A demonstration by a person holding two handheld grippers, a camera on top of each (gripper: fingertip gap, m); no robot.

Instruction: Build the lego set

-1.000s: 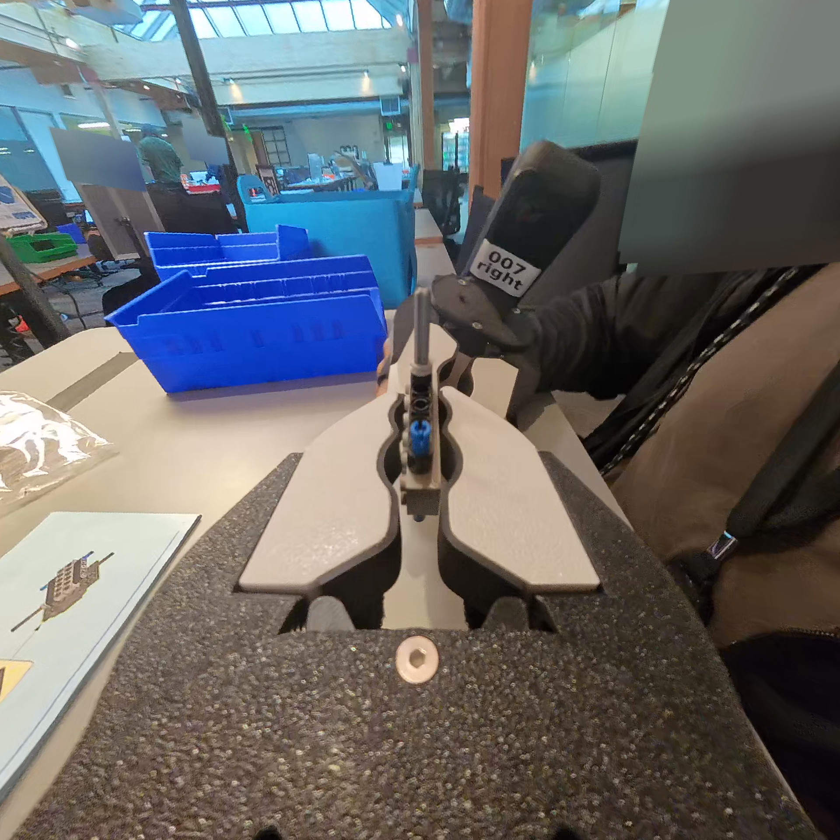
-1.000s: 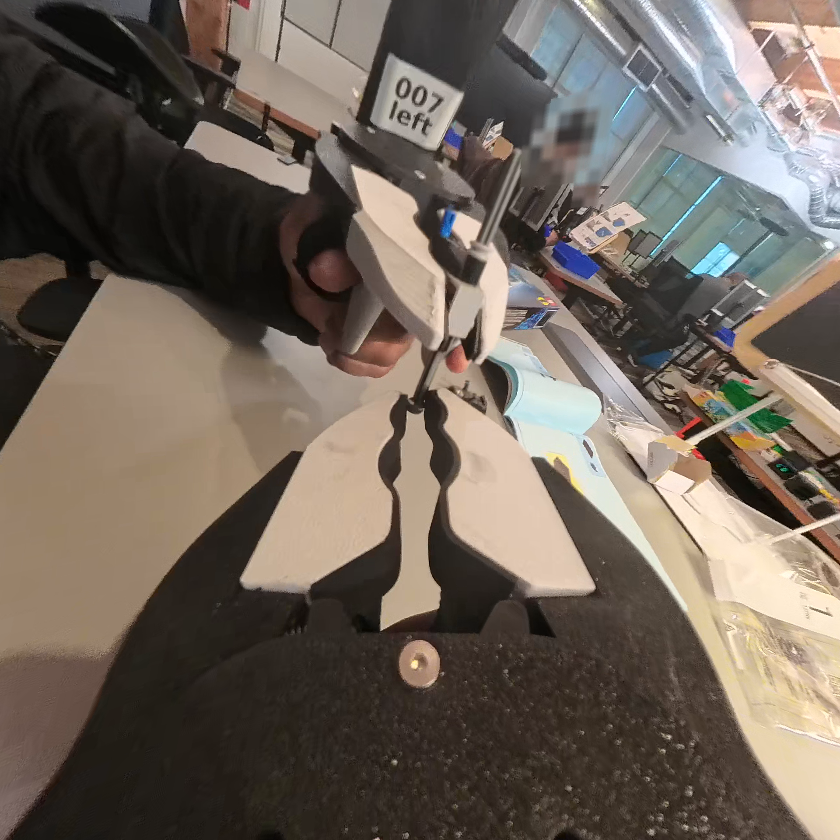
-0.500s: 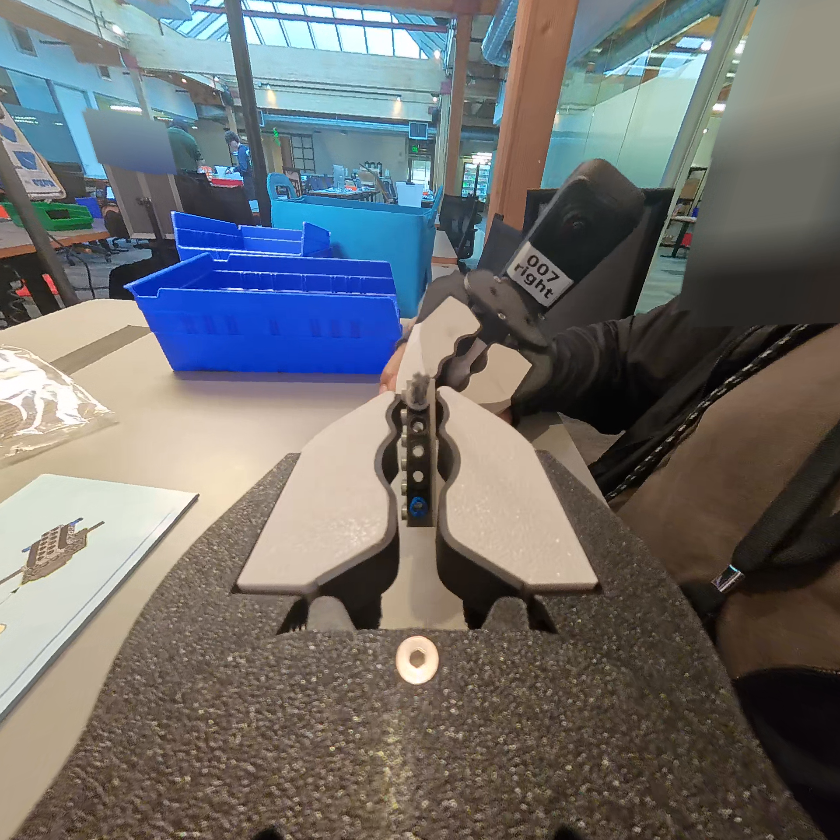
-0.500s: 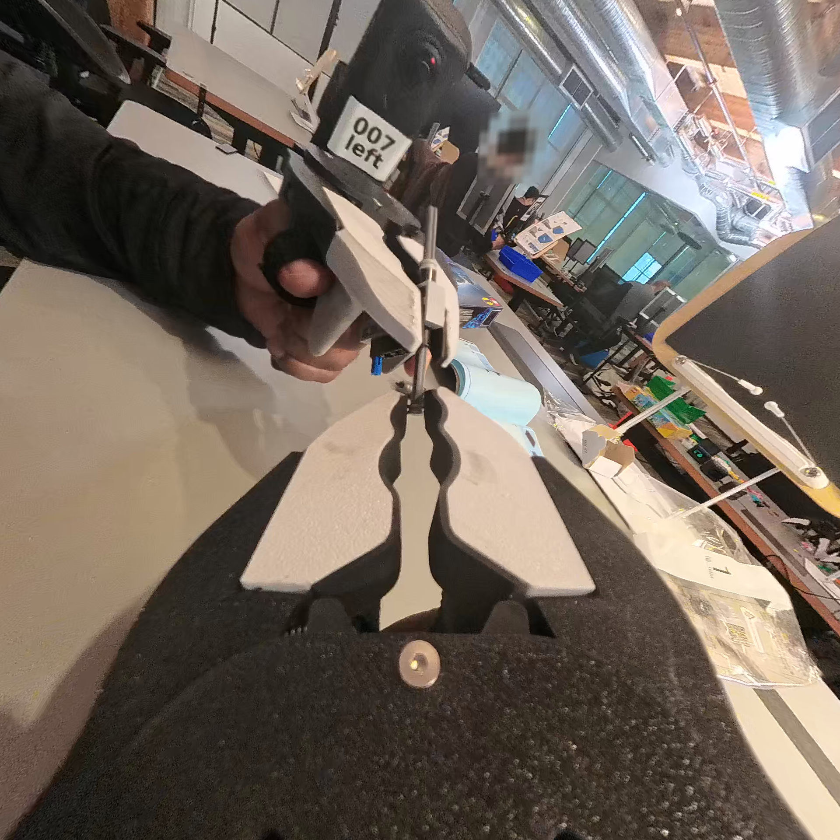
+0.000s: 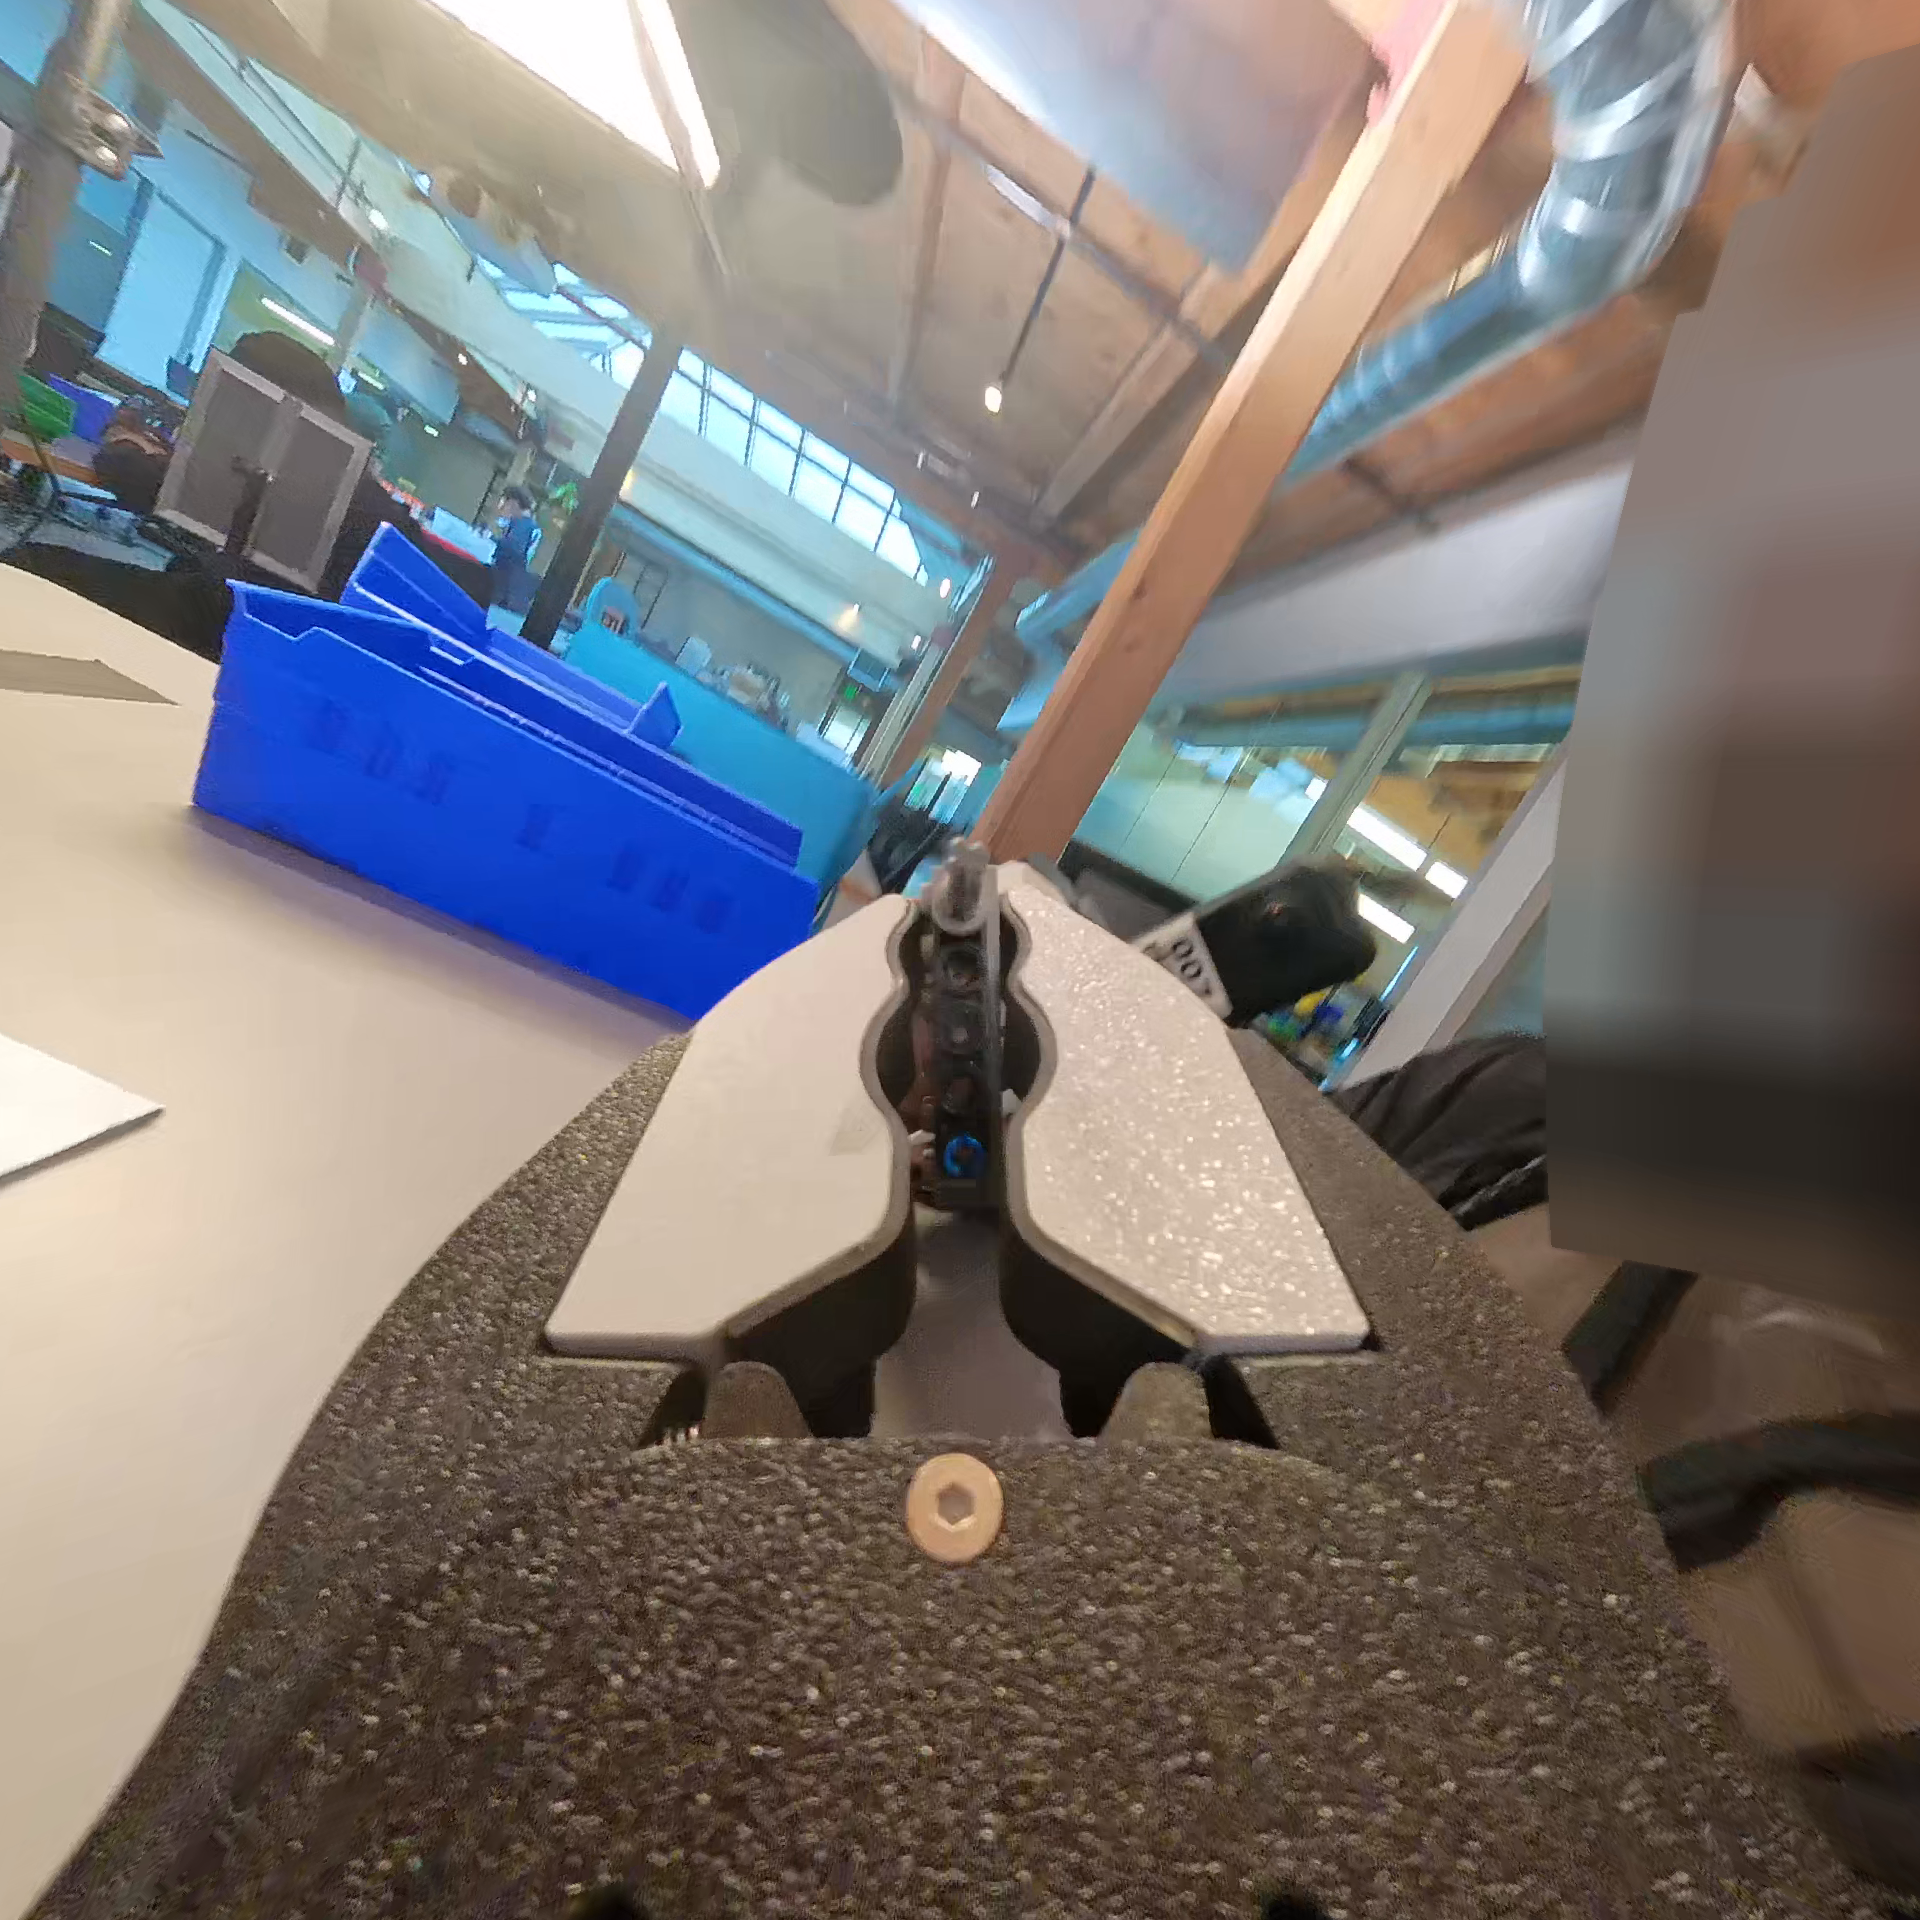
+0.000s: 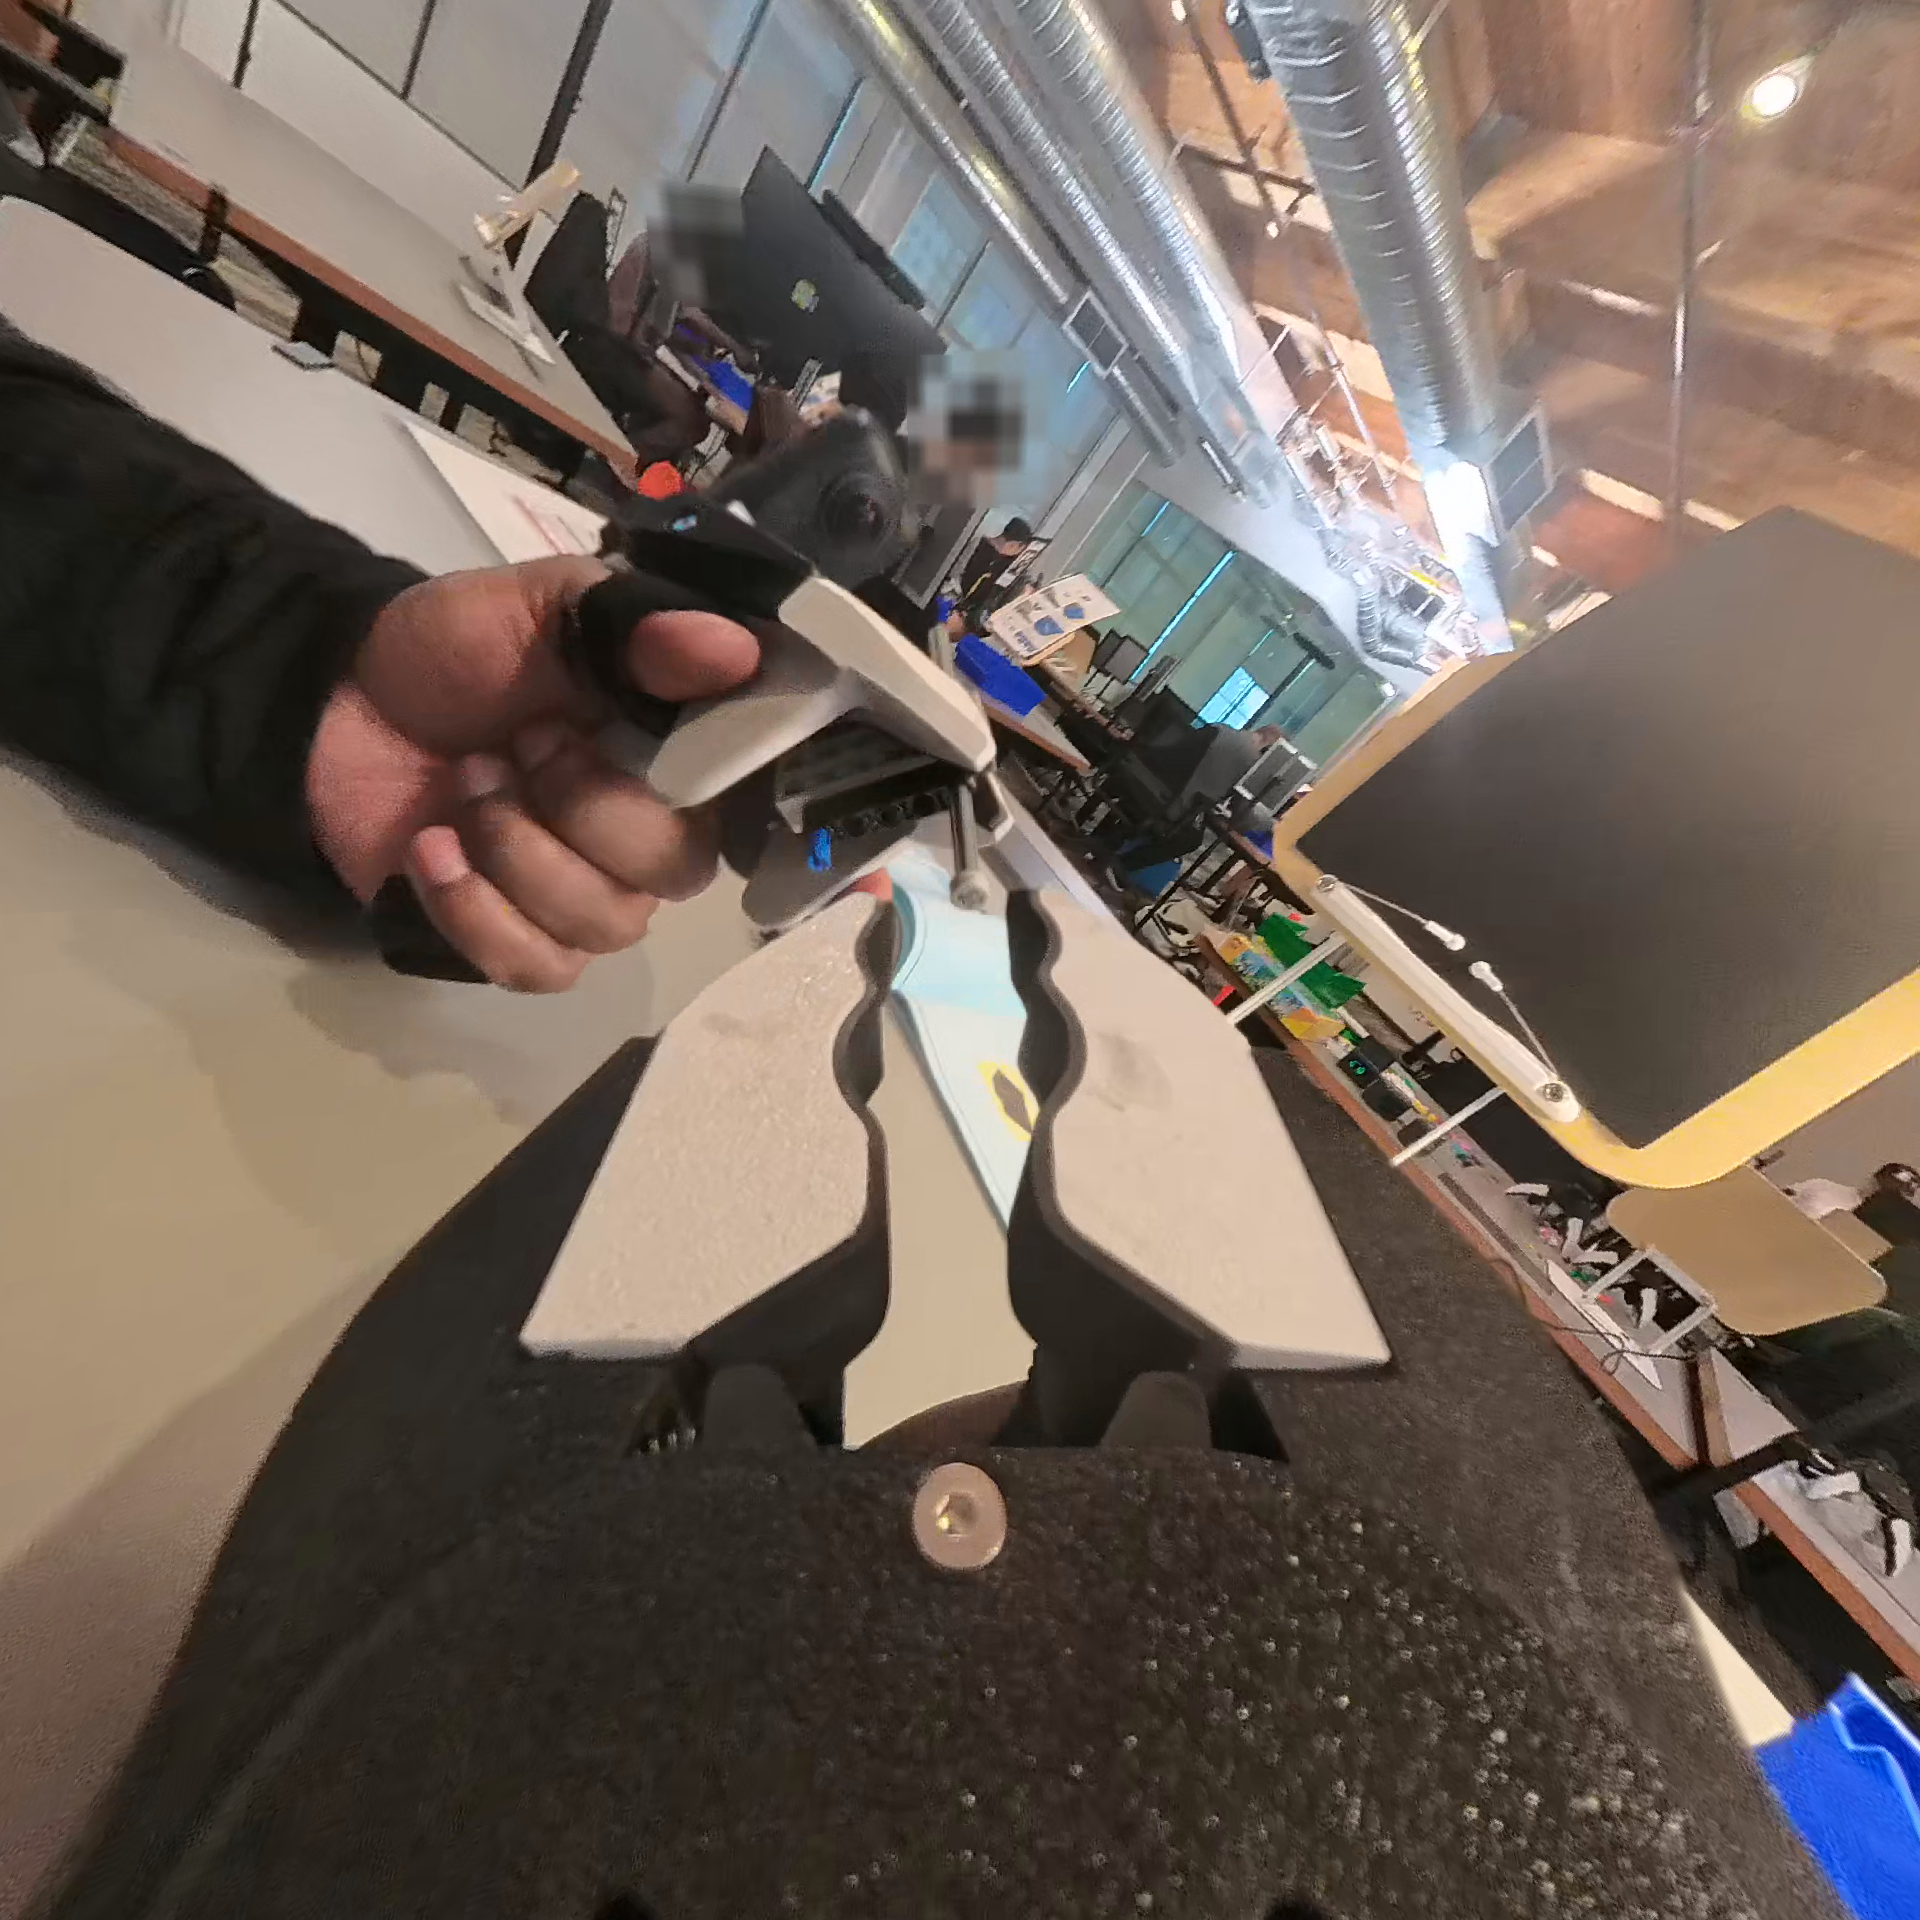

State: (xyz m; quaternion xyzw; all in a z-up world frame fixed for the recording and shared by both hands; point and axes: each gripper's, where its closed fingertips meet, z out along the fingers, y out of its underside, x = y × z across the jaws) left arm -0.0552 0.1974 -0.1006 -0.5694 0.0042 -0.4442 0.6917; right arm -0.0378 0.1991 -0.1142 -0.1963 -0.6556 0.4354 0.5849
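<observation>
Left gripper (image 5: 954,914) clamped on a dark holed beam (image 5: 961,1039) with grey axle (image 6: 964,840) and blue pin (image 5: 962,1151), raised above the table (image 5: 260,1039). Right gripper (image 6: 948,920) parted, bare, just beneath the axle tip.

Grey tables (image 6: 208,1039) fill an open workspace under silver ducts (image 6: 1371,177), wooden beams (image 5: 1247,436) and skylights (image 5: 582,83).

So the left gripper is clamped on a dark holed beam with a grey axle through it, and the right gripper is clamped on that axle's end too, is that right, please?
Not quite. The left gripper is clamped on the dark holed beam with the grey axle through it, but the right gripper is open. In the right wrist view its fingers stand apart and the axle's end hangs just beyond them, untouched.
</observation>
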